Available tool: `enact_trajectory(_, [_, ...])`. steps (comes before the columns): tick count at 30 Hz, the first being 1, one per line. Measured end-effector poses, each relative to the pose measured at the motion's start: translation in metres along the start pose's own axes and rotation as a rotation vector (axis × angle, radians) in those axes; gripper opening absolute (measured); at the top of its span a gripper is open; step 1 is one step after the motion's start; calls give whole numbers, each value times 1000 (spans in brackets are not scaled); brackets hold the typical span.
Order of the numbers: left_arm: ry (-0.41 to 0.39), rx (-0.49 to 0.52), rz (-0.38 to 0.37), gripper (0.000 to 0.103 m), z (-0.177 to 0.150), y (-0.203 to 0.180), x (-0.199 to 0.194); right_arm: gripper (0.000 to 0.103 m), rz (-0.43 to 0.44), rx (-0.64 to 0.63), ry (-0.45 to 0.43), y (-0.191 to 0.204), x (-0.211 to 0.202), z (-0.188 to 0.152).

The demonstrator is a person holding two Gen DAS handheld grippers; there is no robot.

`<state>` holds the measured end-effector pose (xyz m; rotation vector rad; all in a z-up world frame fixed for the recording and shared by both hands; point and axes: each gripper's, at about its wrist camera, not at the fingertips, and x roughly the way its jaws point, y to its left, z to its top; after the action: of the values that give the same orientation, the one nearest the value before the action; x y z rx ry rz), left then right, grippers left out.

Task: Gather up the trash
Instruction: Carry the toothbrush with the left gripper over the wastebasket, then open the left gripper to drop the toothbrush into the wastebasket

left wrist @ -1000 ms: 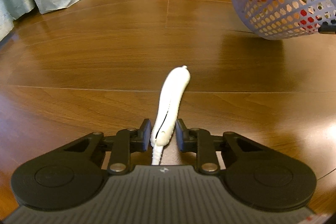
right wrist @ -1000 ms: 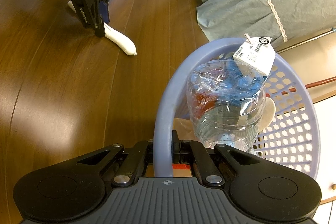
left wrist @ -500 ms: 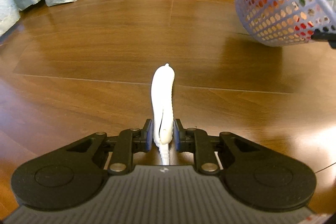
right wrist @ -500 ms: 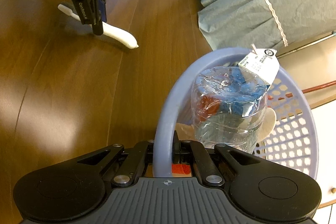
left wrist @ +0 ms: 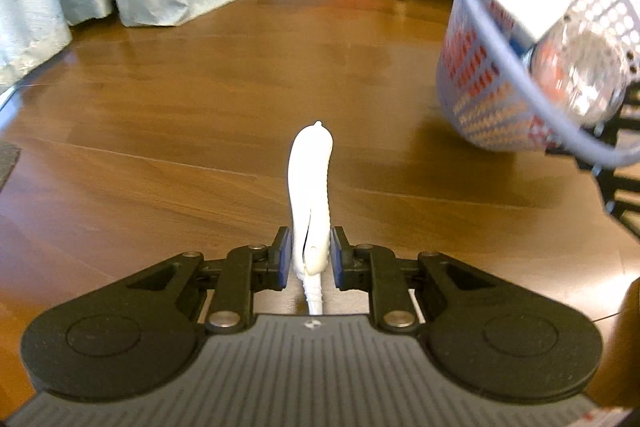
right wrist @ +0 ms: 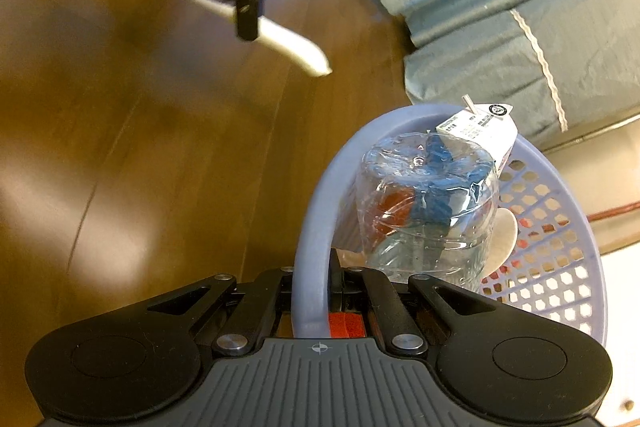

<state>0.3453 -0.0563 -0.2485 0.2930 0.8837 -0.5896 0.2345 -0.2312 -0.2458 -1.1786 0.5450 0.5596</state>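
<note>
A: What is gripped by the left gripper?

B: A white plastic toothbrush-like handle is clamped between the blue-padded fingers — it is held above the brown wooden floor, pointing forward.

A: And the right gripper?

B: It is closed on the rim of the lavender perforated plastic basket, which is seen tilted in the left view. Inside — a clear crumpled plastic bottle and a white printed tag are seen.
</note>
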Motion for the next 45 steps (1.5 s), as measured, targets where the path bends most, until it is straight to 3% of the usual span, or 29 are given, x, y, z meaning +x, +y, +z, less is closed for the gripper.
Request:
enact_trajectory(12, [-55,-41,5,16,23,10,-71,0,41,-71,-75,21,-10,33])
enact_trajectory(27, [-112,42,-69,16,64,-26,-137,0,81,-115,-120,33,-17,49])
enact_trajectory(35, [-66,143,-122,16,87,-56,-138,0,85,-114,-124,35,-18,49])
enact_trajectory(45, [-34,221,-178,16,115,-99,-104,0,83,-94,-126,38,-6,56])
